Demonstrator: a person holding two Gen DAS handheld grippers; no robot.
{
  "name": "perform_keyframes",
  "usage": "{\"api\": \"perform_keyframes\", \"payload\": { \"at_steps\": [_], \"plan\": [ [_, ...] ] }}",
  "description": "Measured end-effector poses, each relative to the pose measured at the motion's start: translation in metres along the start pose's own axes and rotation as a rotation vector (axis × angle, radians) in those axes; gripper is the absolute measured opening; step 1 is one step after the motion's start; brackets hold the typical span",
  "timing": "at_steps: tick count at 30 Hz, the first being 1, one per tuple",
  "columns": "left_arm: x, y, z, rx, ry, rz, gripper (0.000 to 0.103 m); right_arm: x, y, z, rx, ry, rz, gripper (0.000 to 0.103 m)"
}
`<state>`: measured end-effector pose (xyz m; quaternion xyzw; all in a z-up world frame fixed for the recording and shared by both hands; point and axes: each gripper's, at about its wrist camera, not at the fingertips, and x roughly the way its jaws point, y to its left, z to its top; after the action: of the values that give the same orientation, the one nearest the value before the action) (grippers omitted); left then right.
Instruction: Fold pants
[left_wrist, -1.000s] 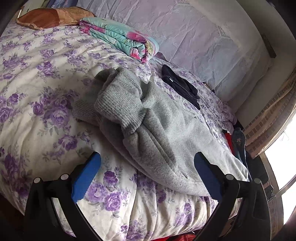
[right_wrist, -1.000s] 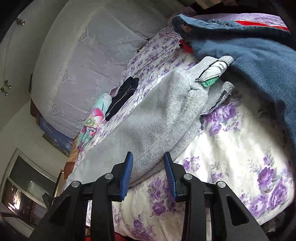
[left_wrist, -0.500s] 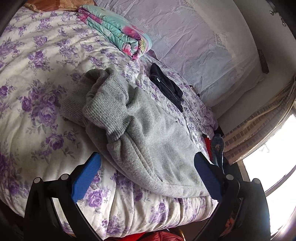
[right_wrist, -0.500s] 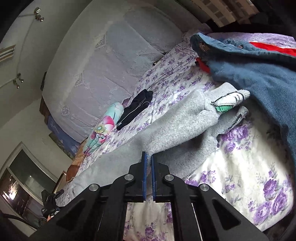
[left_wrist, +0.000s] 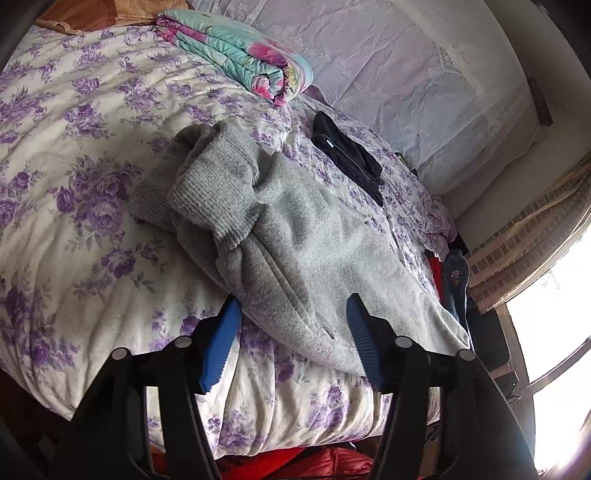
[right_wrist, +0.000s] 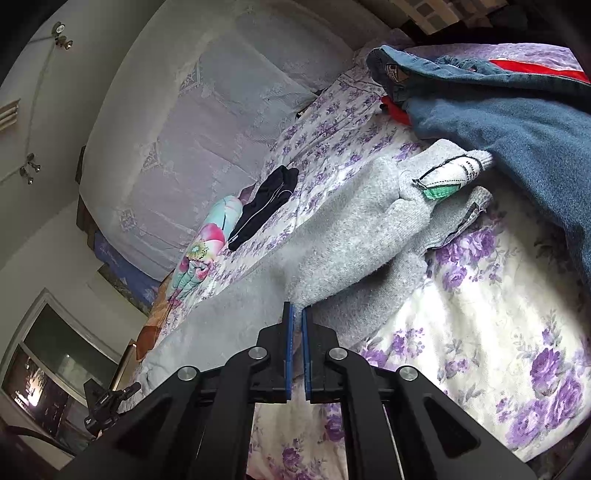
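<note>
So the grey pants (left_wrist: 295, 236) are lying across a bed with a purple-flower bedspread (left_wrist: 74, 206), and I'll use the pants as the reference for everything.

Left wrist view, going left to right: off to the pants' left it's just bare flowery bedspread. Up past the ribbed cuffs (left_wrist: 207, 199), which are bunched up and flopped over each other, there's a folded teal and pink blanket (left_wrist: 240, 55) near the far edge of the bed. Just beyond the pants on the right is a small black garment (left_wrist: 347, 155), not touching them. The left gripper (left_wrist: 291, 332) is sitting at the near edge of the pants with its jaws closing; the grey fabric runs between the two blue pads, but I can't see them pressing it yet.

Right wrist view, same order: left of the pants you get the same blanket (right_wrist: 207, 251) and black garment (right_wrist: 262, 206), further up the bed. The pants (right_wrist: 351, 236) stretch away from the camera toward the upper right. The right gripper (right_wrist: 295, 317) has its jaws pinched together on the edge of the grey fabric, which looks pulled up a bit at the tips. Right of the pants there's a pile of blue jeans (right_wrist: 517, 140) overlapping the waistband end, where a white and green label (right_wrist: 447, 177) shows.
</note>
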<state>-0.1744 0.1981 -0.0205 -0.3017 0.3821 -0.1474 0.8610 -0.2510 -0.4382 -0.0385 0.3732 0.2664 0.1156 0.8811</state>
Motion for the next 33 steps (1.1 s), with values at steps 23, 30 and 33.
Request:
{"api": "perform_keyframes", "payload": {
  "at_steps": [23, 30, 33],
  "plan": [
    [0.018, -0.063, 0.093, 0.136, -0.171, -0.067, 0.007, 0.009, 0.051, 0.072, -0.131, -0.105, 0.047, 0.005],
    [0.122, -0.079, 0.222, 0.047, -0.241, 0.131, 0.009, 0.156, 0.087, 0.210, -0.176, -0.053, -0.064, 0.011],
    [0.177, -0.046, 0.248, -0.109, -0.062, 0.175, 0.013, 0.211, 0.081, 0.222, -0.174, -0.039, -0.276, 0.050]
  ]
}}
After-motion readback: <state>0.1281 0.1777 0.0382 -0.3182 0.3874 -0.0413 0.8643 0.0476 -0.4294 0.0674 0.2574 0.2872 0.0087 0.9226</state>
